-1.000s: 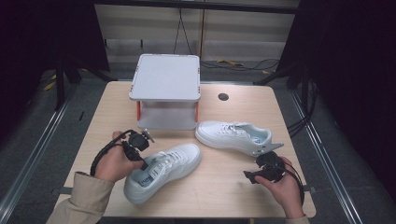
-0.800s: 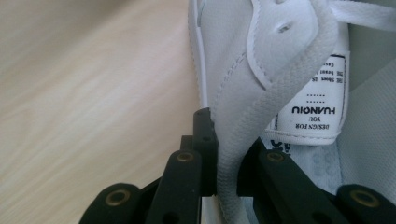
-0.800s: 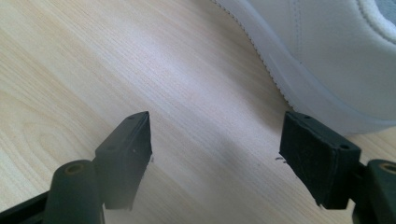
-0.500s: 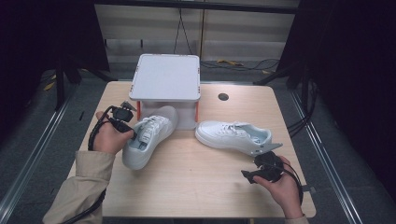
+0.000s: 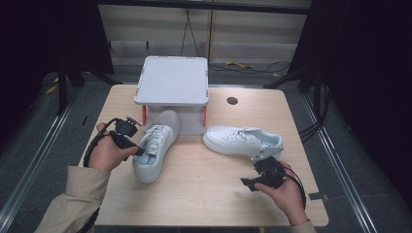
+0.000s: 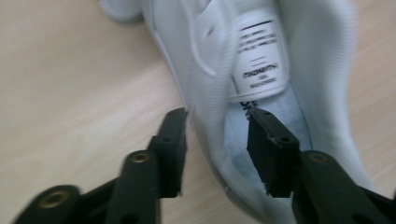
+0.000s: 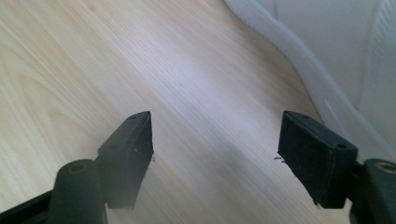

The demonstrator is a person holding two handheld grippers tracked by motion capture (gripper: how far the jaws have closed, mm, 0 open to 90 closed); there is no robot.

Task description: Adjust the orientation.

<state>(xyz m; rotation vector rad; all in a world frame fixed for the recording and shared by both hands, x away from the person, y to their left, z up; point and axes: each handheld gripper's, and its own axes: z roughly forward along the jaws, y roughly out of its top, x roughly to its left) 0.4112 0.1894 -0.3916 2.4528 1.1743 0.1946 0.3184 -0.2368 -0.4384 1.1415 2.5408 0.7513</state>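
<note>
- Left claw (image 6: 215, 149) has just been opening; its jaws straddle the left sneaker's (image 5: 154, 150) side wall, released.
- Right claw (image 7: 219, 154) gapes empty over bare counter (image 5: 204, 194) beside the right sneaker (image 5: 243, 141).

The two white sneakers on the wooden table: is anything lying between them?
No. In the high view, only bare light wooden tabletop separates the left white sneaker, toe under the white raised stand, from the right white sneaker.

The wooden surface (image 5: 204, 194) carries a white shelf stand (image 5: 172, 82) at its far edge and two white sneakers, one left (image 5: 155, 145), one right (image 5: 243, 141).
</note>
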